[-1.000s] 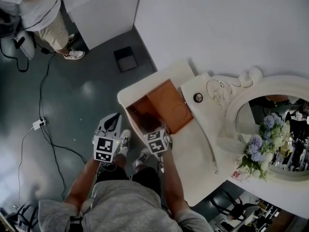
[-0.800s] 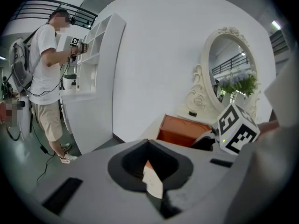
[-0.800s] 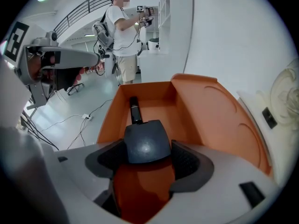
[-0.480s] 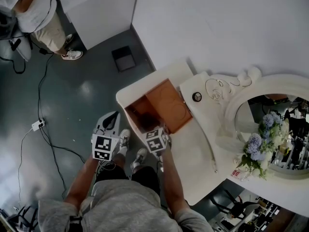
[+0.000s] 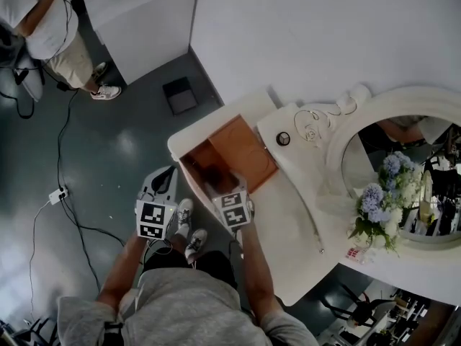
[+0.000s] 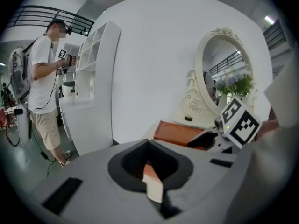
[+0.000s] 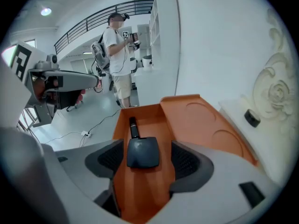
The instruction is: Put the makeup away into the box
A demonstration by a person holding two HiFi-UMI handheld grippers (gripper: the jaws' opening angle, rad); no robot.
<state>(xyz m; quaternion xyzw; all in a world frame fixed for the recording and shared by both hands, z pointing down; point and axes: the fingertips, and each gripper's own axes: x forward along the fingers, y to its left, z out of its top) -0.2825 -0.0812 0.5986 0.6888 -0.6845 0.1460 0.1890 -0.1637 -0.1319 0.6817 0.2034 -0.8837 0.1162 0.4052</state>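
Head view: your right gripper (image 5: 225, 195) sits over the near end of the open orange box (image 5: 252, 153), which rests on the white vanity top (image 5: 288, 225). Your left gripper (image 5: 163, 184) is off the table edge, over the floor, to the left of the right one and apart from the box. A small dark round pot (image 5: 283, 138) stands on the vanity past the box's lid, away from both grippers. Left gripper view: the jaws are pressed together with nothing pinched, and only a sliver of orange and white shows through the notch between them. The box's lid and your right gripper lie ahead and to the right of these jaws. A person (image 6: 44, 83) stands far off to the left, beside white shelves (image 6: 93, 64). Right gripper view: the jaws are spread, one on either side of the box's tray. A dark compact (image 7: 142, 152) lies in the tray directly between them, touching neither pad. Just past the compact, farther from the jaws, a slim dark tube (image 7: 133, 127) lies lengthwise in the same tray. The lid, with two round recesses, lies open to the right of the jaws. Your left gripper shows off to their left, clear of the box.
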